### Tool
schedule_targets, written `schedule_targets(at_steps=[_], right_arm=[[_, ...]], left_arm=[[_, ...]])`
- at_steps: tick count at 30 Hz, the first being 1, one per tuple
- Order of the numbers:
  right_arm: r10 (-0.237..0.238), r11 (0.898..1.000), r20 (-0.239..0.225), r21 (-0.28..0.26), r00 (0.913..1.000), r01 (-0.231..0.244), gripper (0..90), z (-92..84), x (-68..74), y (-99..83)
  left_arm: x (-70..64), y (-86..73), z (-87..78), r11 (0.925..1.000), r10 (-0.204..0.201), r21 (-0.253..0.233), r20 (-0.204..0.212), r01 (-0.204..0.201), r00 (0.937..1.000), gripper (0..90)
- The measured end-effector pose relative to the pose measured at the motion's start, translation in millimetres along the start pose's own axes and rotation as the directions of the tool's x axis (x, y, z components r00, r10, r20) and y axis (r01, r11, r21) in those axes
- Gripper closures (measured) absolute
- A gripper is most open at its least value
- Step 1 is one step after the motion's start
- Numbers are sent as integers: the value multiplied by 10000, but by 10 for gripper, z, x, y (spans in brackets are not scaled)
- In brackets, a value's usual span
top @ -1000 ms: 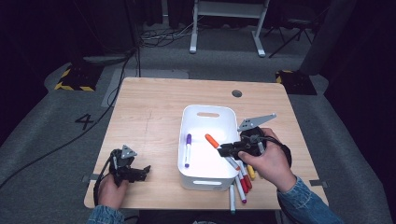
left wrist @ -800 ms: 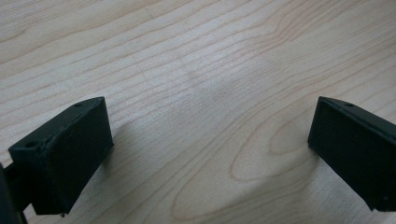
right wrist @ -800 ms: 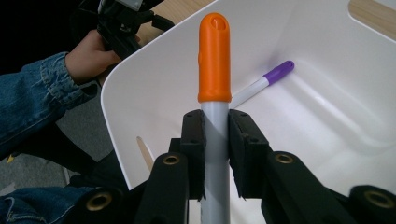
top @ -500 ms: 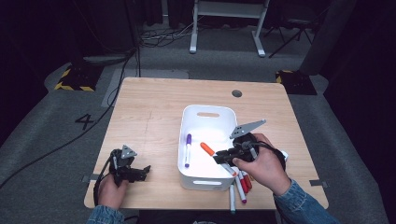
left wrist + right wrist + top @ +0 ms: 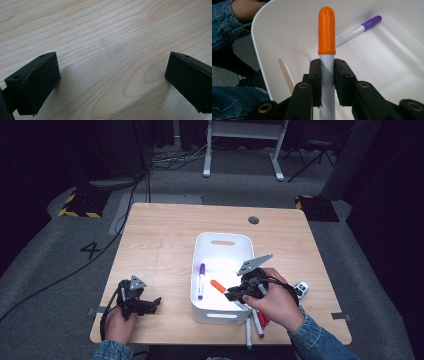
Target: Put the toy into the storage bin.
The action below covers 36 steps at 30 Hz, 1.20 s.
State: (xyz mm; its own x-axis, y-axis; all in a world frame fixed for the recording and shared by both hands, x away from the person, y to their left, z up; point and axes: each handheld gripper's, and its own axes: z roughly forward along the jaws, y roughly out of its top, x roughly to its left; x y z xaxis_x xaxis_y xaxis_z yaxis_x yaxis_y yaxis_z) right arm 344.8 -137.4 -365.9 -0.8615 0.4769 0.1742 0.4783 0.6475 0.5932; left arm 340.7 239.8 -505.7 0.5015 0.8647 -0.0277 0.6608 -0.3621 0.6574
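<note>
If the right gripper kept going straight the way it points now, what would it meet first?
The right gripper, jaws shut on the orange-capped marker, points into the white bin. The marker's cap would probably meet the bin's inner wall or floor first; the purple-capped marker lies off to one side. Depth is hard to judge.

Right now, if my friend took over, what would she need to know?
Right gripper: shut on the orange-capped marker, held over the white bin.
Left gripper: open, holding nothing, resting on the table.
Done: the purple-capped marker lies in the bin.
Left: let go of the orange one into the bin, then probably fetch the markers on the table by the bin's near right corner.
</note>
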Motion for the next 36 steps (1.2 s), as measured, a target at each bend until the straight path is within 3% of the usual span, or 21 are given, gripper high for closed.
schedule_targets(at_steps=[9, 13, 16, 21, 28, 29, 36], right_arm=[[-496, 9980, 279, 416, 9984, 484, 764, 88, 23, 18], [-412, 9984, 169, 396, 9990, 405, 666, 102, 34, 11], [-284, 9996, 149, 23, 9995, 284, 620, 69, 33, 11], [-250, 9989, 383, -395, 9990, 265, 614, -63, -7, 3], [269, 9946, 752, -1021, 9968, -191, 615, -284, -117, -56], [136, 9934, 845, -1144, 9963, -38, 615, -318, -155, -68], [739, 9855, 1280, -1610, 9890, -528, 622, -567, -312, -160]], left_arm=[[0, 0, 0, 10000, -1, 0, -2, 1, 10000, 0], [0, 0, 0, 10000, 0, 0, 0, 0, 10000, 0], [0, 0, 0, 10000, -3, -1, 0, 3, 10000, 0], [0, 0, 0, 10000, -3, 0, -2, 3, 10000, 0], [0, 0, 0, 10000, 2, 1, -8, -2, 10000, 0], [0, 1, 0, 10000, -4, 6, -4, 4, 10000, 0], [0, 0, 0, 10000, 0, 0, -1, 0, 10000, 0]])
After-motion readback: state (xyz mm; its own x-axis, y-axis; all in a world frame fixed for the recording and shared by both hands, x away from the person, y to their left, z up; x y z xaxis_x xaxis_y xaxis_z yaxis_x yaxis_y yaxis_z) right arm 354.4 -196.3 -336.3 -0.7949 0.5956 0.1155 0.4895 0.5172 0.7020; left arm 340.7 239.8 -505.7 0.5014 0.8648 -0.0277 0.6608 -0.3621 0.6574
